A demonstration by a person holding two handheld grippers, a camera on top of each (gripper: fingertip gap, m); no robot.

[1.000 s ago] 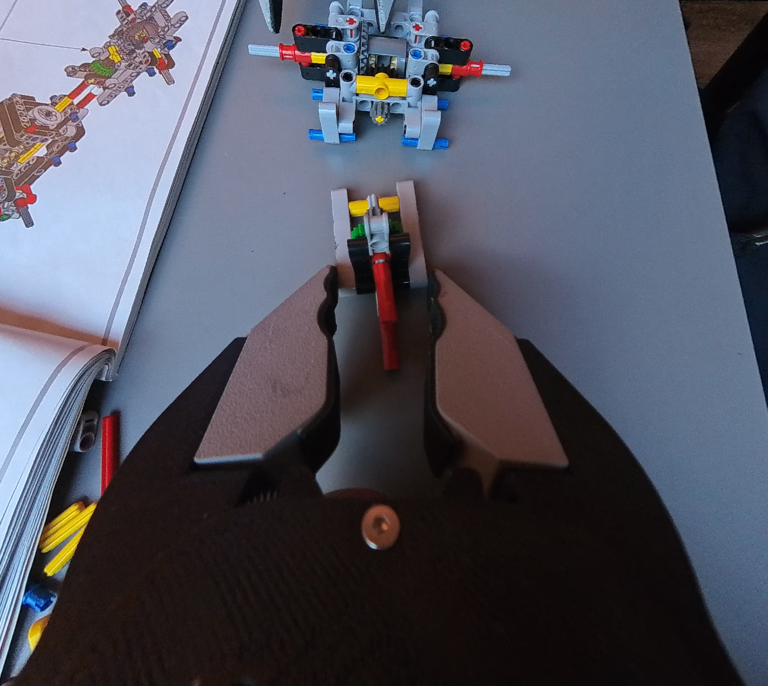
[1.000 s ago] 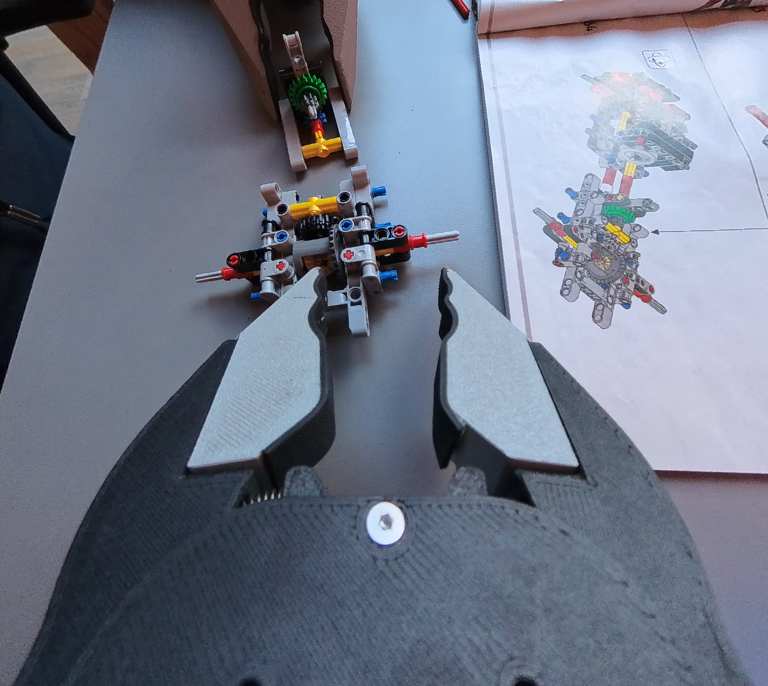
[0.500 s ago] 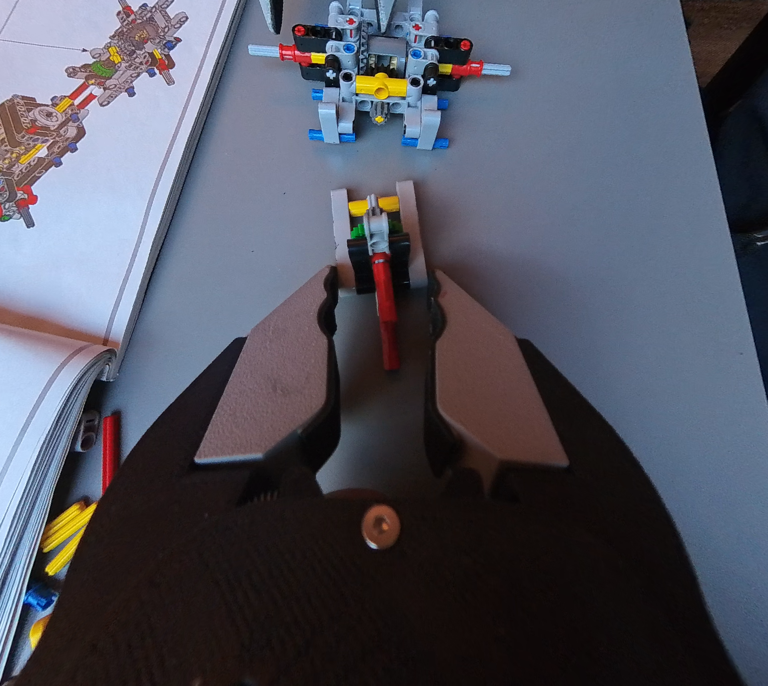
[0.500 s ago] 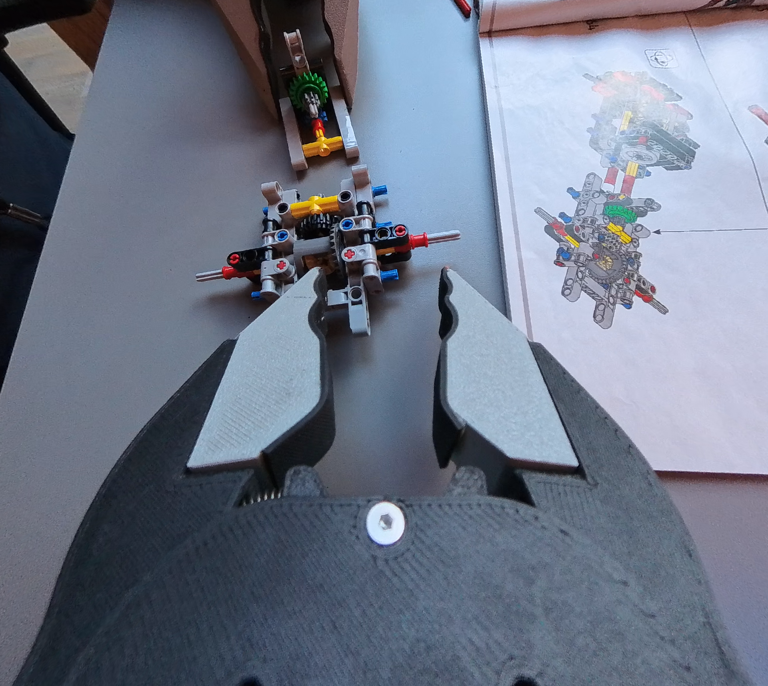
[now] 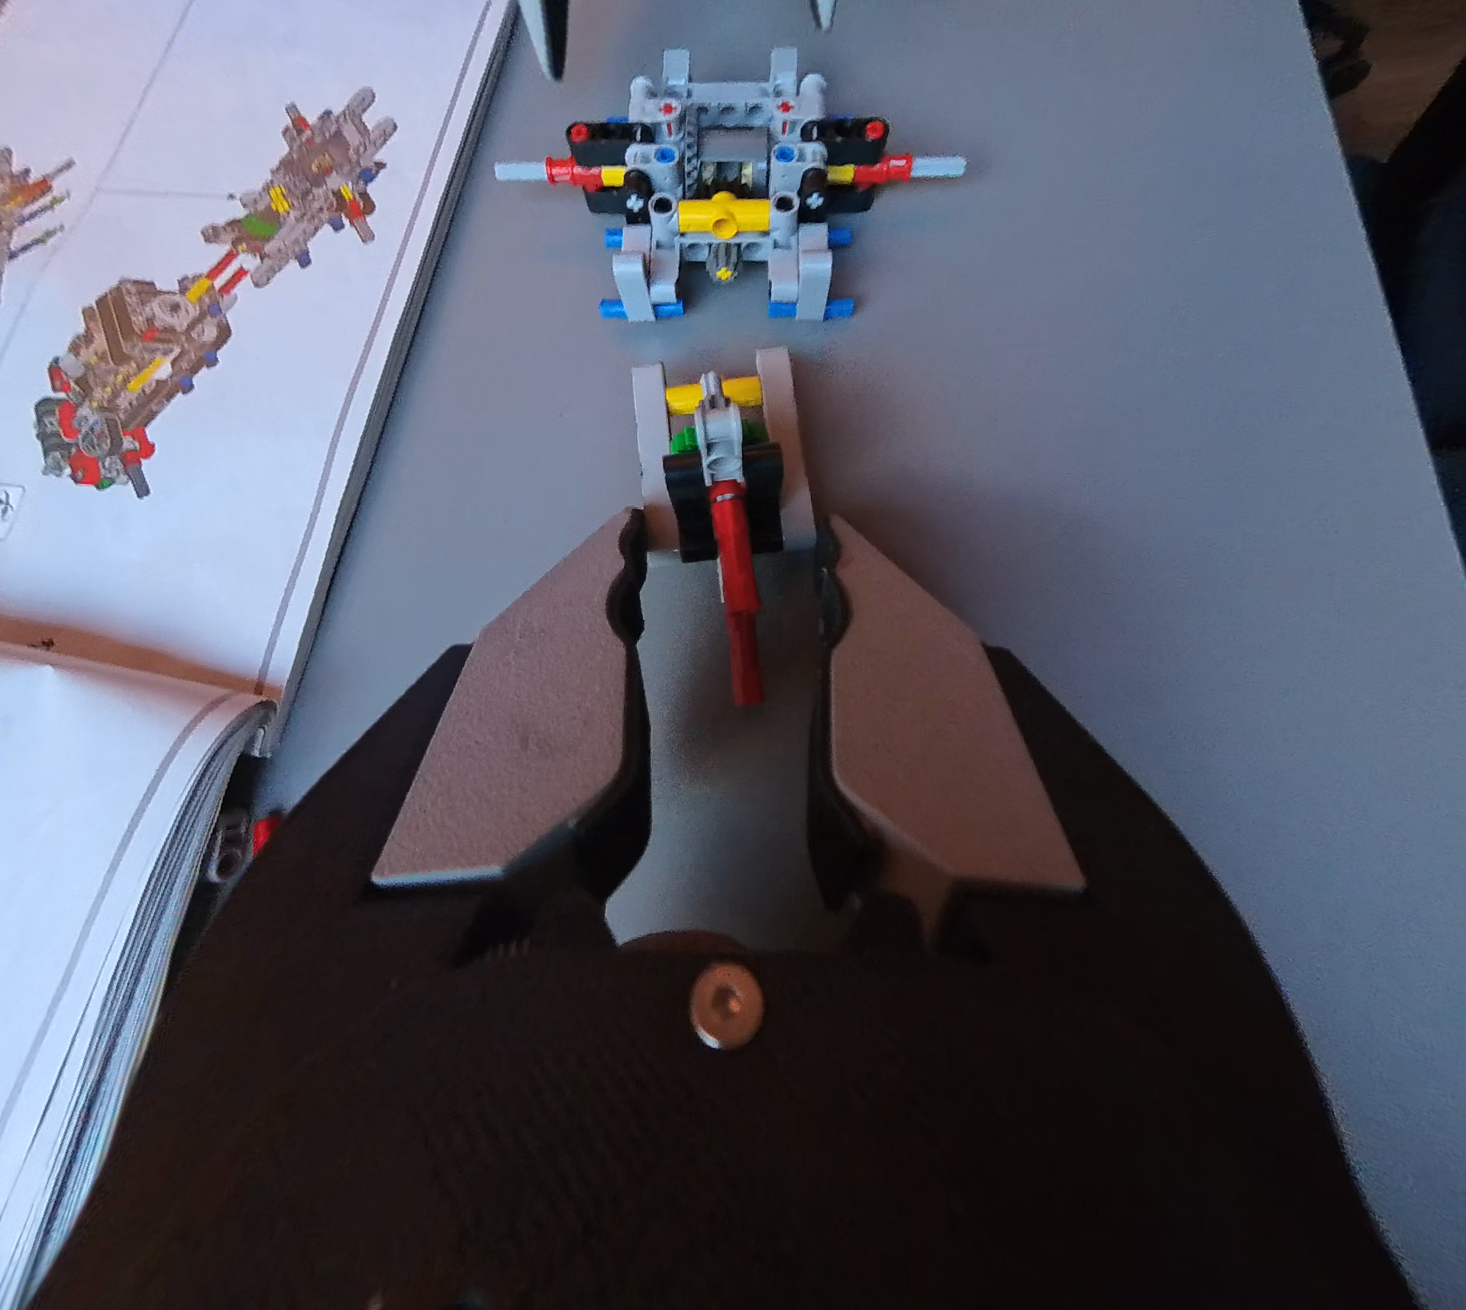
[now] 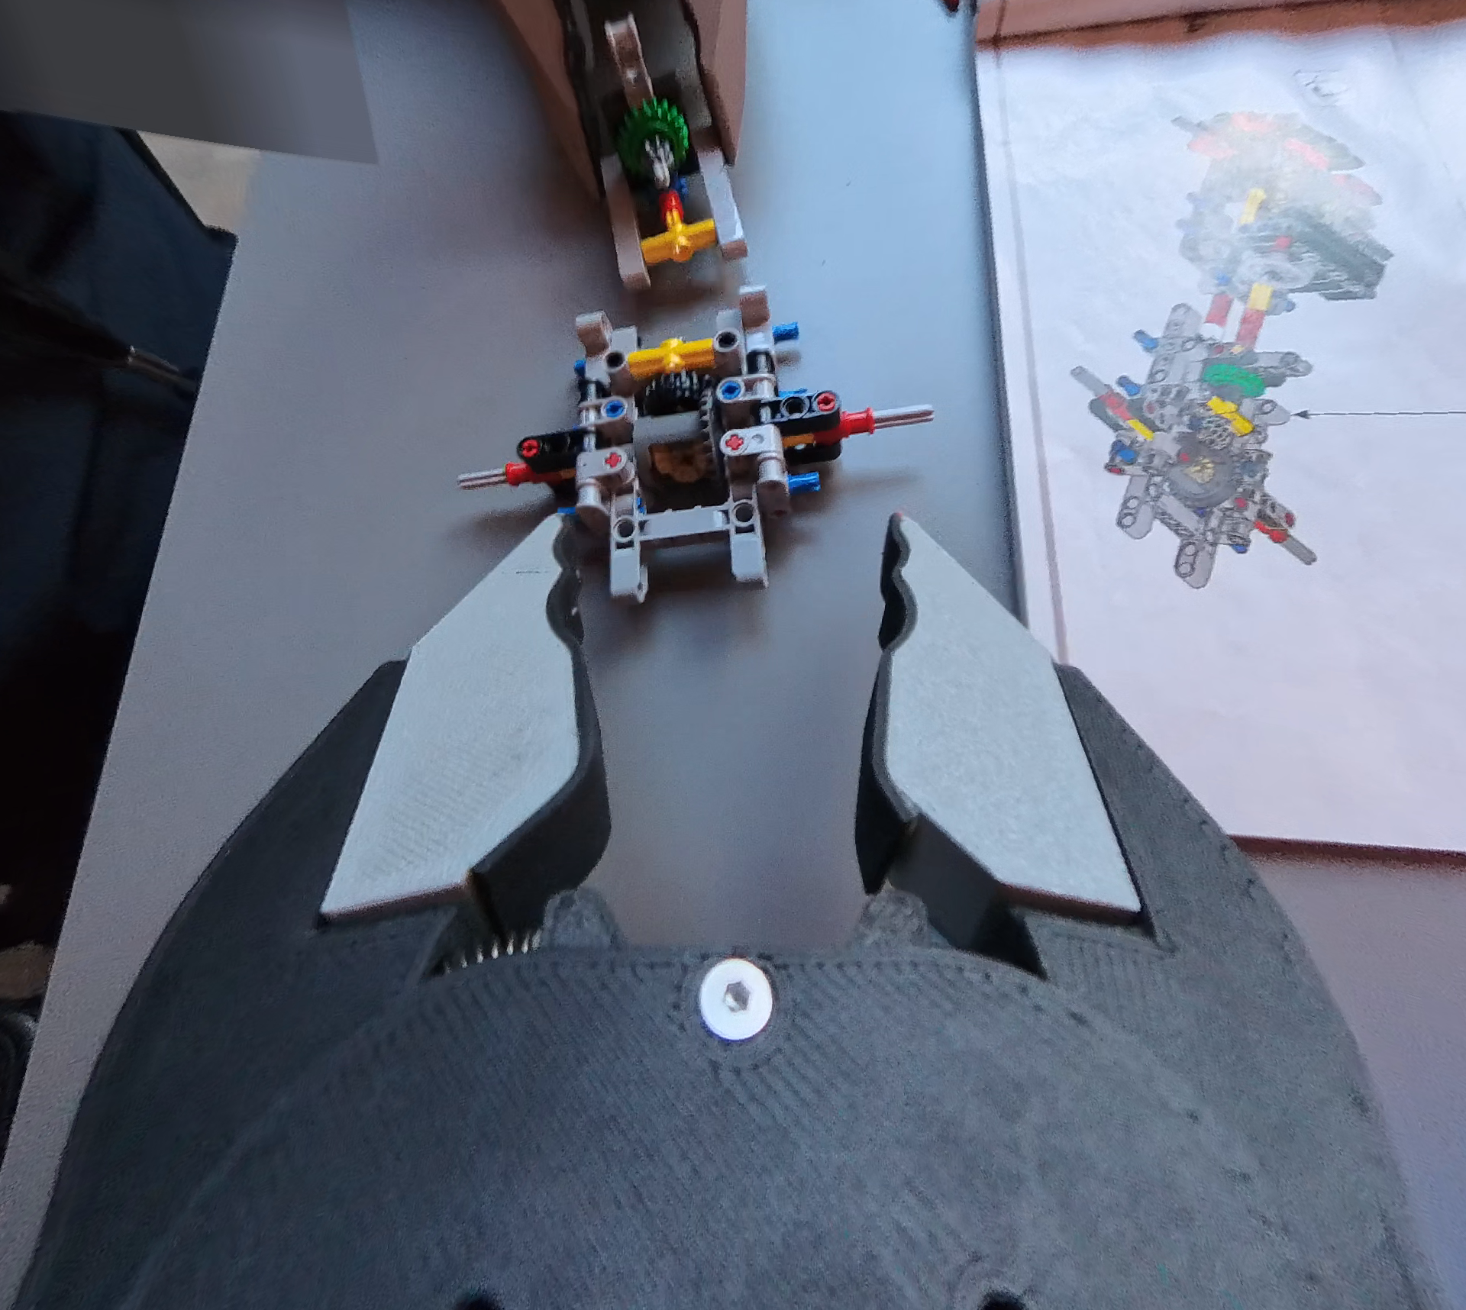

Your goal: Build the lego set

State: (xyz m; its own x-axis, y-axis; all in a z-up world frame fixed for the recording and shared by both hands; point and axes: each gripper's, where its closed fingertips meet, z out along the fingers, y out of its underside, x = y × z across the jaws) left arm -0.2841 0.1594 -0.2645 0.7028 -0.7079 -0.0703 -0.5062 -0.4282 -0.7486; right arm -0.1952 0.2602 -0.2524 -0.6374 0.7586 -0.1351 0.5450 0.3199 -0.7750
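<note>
Right gripper (image 6: 734,550) now opened wider than a second ago, holding nothing; big brick assembly (image 6: 682,447) just ahead of its fingertips. Left gripper (image 5: 726,542) unchanged, clamping small brick assembly (image 5: 718,455) on table (image 5: 1071,399).

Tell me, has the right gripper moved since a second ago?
Yes. The right gripper has drawn back from the larger grey brick assembly on the table, and its jaws now stand wider apart; the assembly's near frame, partly covered earlier, now shows whole.
</note>
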